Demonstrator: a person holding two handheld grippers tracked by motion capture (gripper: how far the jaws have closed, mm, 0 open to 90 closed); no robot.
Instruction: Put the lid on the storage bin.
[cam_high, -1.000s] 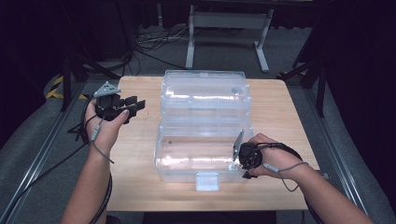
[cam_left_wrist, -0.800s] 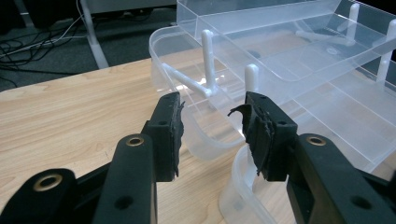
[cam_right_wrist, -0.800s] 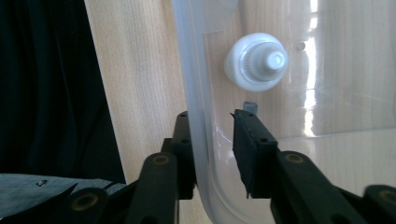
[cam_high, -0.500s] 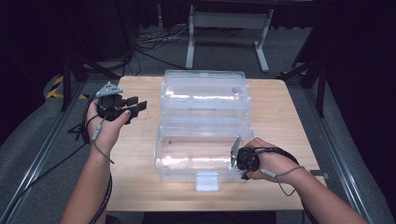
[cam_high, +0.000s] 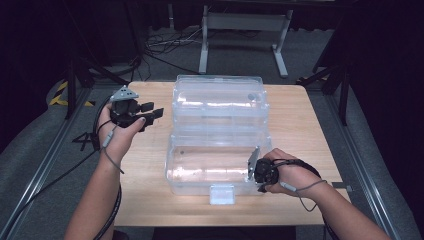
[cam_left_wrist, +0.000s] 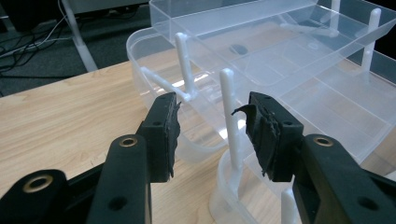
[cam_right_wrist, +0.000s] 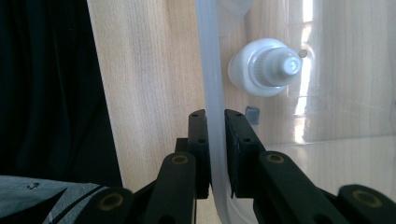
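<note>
Two clear tiers make up the box in the middle of the table: a long lower tub nearest the person and an upper tray swung back behind it, joined by thin white arms at the ends. It is see-through plastic, so the wood shows through its floor, and a pale latch tab sticks out of its near wall. The right gripper sits at the tub's right end, and its jaws, which have just been closing, are clamped on the rim there, the pads pressing it from both sides. Past that rim a small white bottle lies inside the tub. The left gripper hangs off the box's left end, near the tray; its jaws have just been widening and stand apart, with a white arm between them but touching neither pad.
</note>
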